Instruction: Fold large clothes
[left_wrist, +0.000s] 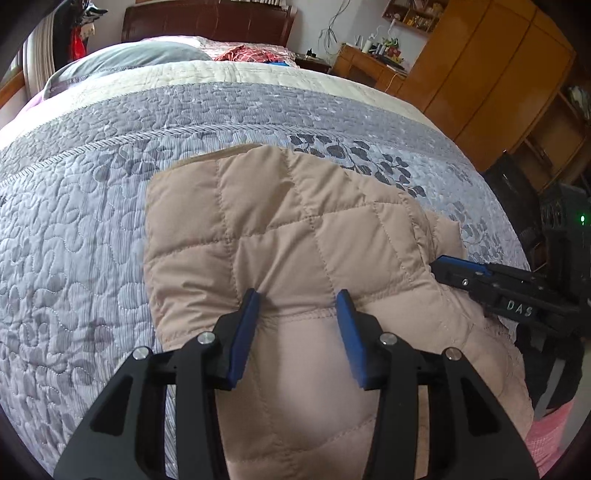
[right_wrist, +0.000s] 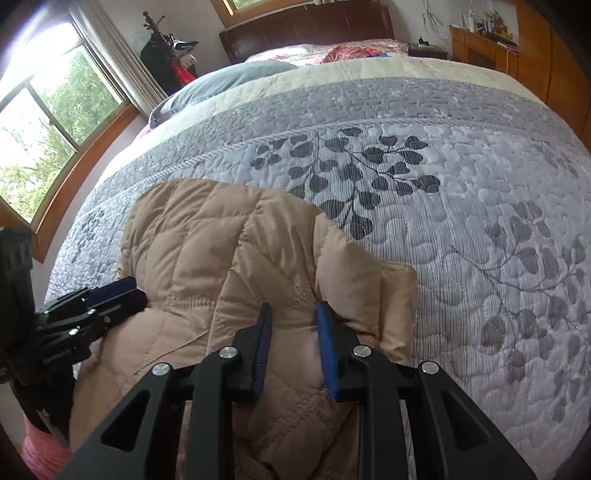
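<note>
A beige quilted jacket (left_wrist: 280, 229) lies folded on the bed near its front edge; it also shows in the right wrist view (right_wrist: 207, 236). My left gripper (left_wrist: 299, 299) is open, its blue pads resting on the jacket's near fold. My right gripper (right_wrist: 293, 312) is open over the jacket's right side, with a ridge of fabric between its jaws. The right gripper also shows in the left wrist view (left_wrist: 443, 264) at the jacket's right edge. The left gripper shows in the right wrist view (right_wrist: 118, 291) at the jacket's left edge.
The bed carries a grey quilted bedspread (left_wrist: 92, 206) with a leaf pattern (right_wrist: 354, 173). A grey pillow (left_wrist: 125, 55) and red cloth (left_wrist: 247, 53) lie by the dark headboard (left_wrist: 207, 18). Wooden wardrobe (left_wrist: 480, 62) on the right, window (right_wrist: 48, 118) on the left.
</note>
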